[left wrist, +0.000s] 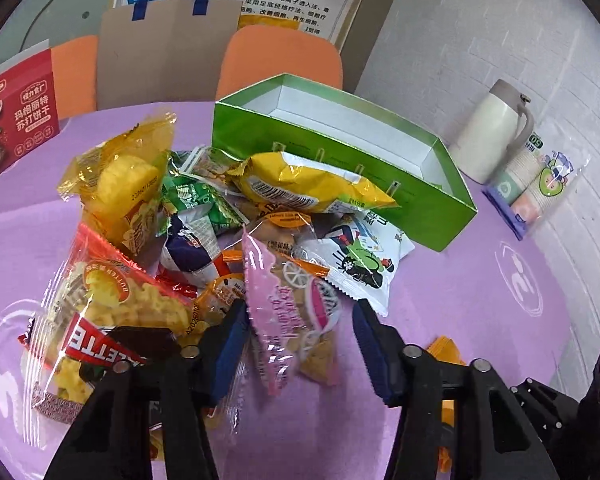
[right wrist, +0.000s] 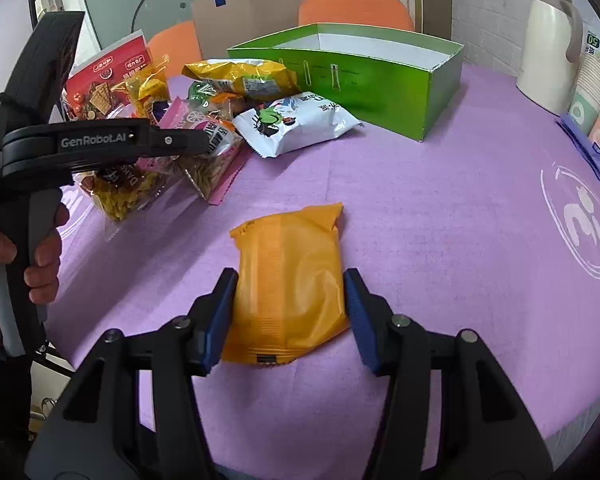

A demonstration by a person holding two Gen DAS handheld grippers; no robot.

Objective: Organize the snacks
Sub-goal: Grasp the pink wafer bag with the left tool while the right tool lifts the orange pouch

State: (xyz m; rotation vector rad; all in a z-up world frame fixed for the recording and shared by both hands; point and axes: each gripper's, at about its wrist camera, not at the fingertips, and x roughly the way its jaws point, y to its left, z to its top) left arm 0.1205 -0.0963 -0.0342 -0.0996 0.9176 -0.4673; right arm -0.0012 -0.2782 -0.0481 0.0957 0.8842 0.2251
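Green box [right wrist: 364,92] sits open at the far side of the purple table [right wrist: 440,208]; its visible interior shows only white lining, no packet inside as far as can be seen. Judged: sorting has barely begun, nearly everything left.

Snack pile [left wrist: 204,216] lies loose just in front of the box's left end: yellow bags, a green one, a white cartoon packet [left wrist: 356,264] and others, overlapping.

Right gripper [right wrist: 290,312]: blue pads pressed against both sides of an orange packet [right wrist: 290,276], which lies flat on the cloth, well apart from the pile. Grasped, not lifted.

Left gripper [left wrist: 300,344]: straddles a pink-edged clear packet [left wrist: 288,312] at the pile's near edge. Left pad touches the film; right pad stands clear. Not gripping.

Kettle [left wrist: 496,132] and cup sleeve [left wrist: 540,184] right of the box, uninvolved
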